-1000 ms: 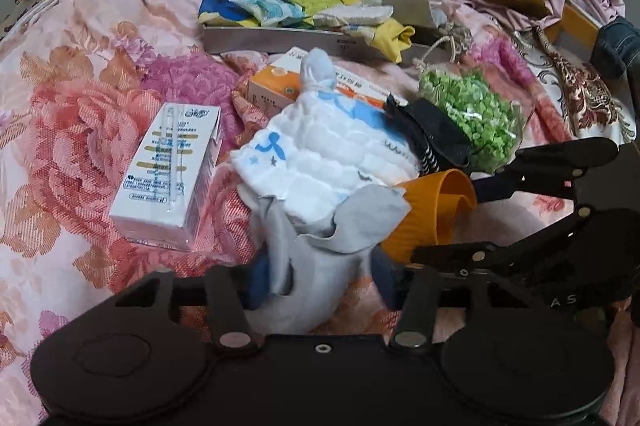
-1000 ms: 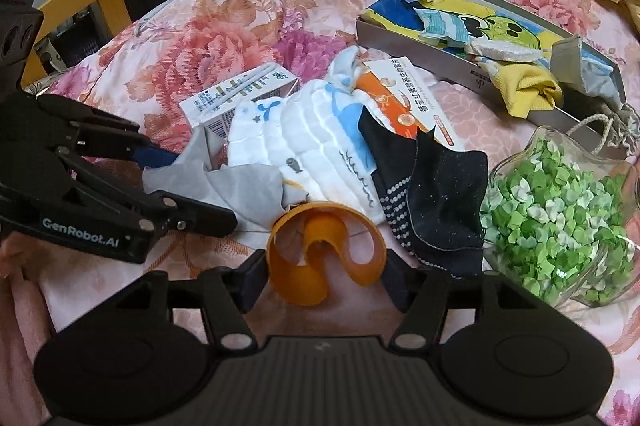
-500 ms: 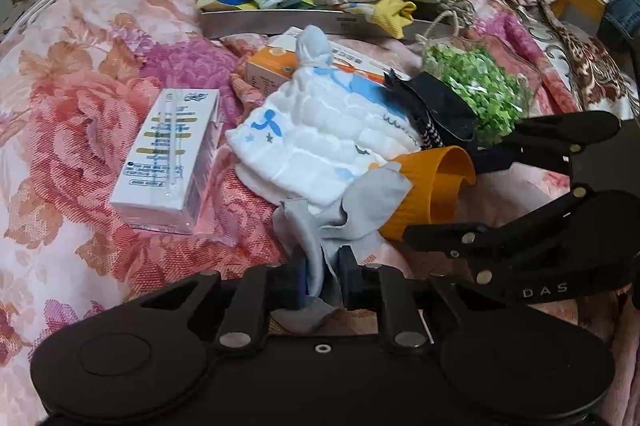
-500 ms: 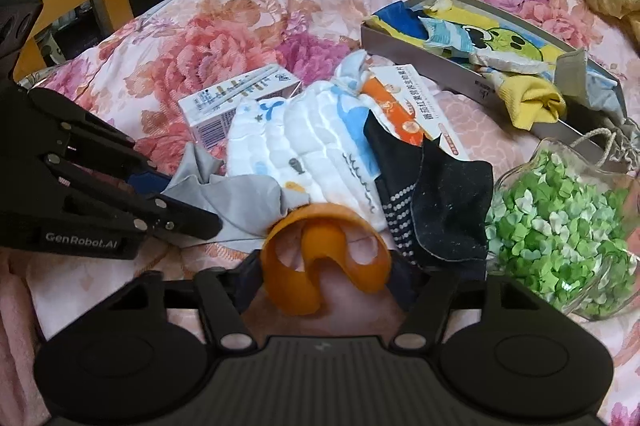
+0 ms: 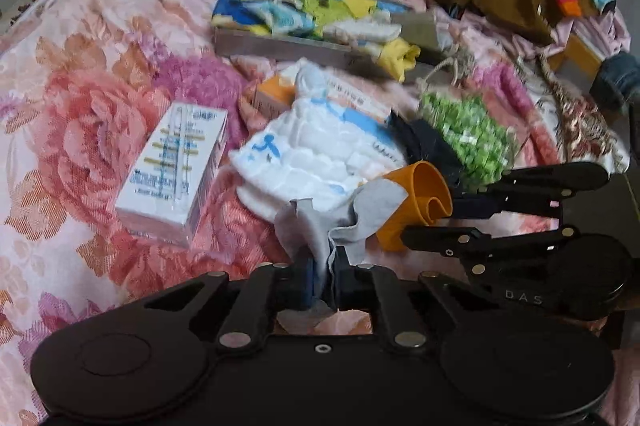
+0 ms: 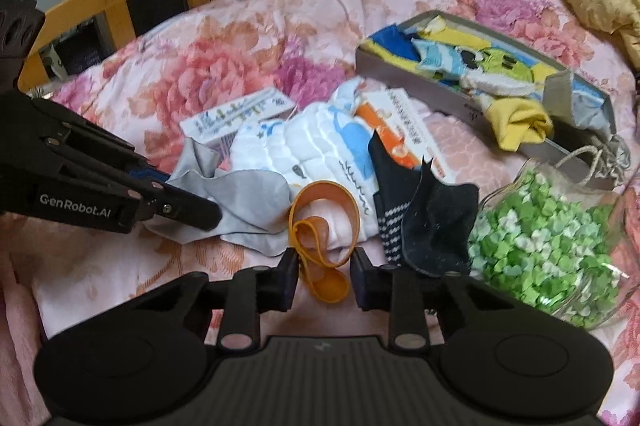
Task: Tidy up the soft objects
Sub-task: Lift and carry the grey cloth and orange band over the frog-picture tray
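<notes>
Two pickups are under way at once on the flowered bedspread (image 5: 100, 74). Low in the left wrist view, the left gripper (image 5: 321, 276) has clamped tight on a bunched fold of the grey cloth (image 5: 320, 226), which lies at the near edge of the pile, just in front of the white quilted cloth (image 5: 320, 154). To its right, the right gripper (image 6: 323, 276) has just been closing around the curled orange band (image 6: 320, 222); its jaws stand at either side of the band's near loop, but whether the pads already press it I cannot tell. Beside the band on the right lies a black sock (image 6: 432, 222), and past that a bag of green bits (image 6: 552, 238). Further off sits the grey box (image 6: 420, 82), already holding folded socks and cloths. The step in hand looks like grasping; next, each piece probably needs lifting clear of the pile without dragging its neighbours, then carrying to the far box, where open room looks scarce.
</notes>
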### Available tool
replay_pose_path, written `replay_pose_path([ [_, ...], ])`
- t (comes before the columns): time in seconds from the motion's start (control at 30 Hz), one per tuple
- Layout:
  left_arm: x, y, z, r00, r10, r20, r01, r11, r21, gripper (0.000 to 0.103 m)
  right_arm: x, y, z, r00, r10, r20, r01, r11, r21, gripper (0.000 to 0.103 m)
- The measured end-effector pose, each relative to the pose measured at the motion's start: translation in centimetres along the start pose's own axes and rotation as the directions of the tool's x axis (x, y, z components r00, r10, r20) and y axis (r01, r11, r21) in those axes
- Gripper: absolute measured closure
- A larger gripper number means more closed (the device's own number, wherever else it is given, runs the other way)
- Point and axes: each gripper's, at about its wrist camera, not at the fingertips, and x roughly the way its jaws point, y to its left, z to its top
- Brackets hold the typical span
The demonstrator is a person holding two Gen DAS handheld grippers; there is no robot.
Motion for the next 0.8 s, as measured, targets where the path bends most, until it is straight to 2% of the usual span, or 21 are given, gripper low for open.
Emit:
replay_pose_path([
  [0.23, -1.7, 0.1, 0.6, 0.991, -0.017, 0.129, 0.020, 1.000, -0.022, 0.094, -1.4, -0.4, 0.5, 0.997, -0.013, 0.075, 0.012, 1.000, 0.012, 0.075],
  [0.47, -3.3, 0.7, 1.0, 0.967, -0.037, 0.254, 0.057, 0.996, -0.071, 0.094, -2.6, -0.7, 0.9, 0.989, -0.024, 0.147, 0.020, 0.999, 0.033, 0.075],
  [0.8, -3.8, 0.9, 1.0, 0.957, -0.030, 0.289, 0.058, 0.994, -0.091, 0.094, -2.9, -0.8, 0.9, 0.984, -0.041, 0.175, 0.031, 0.998, 0.060, 0.075],
])
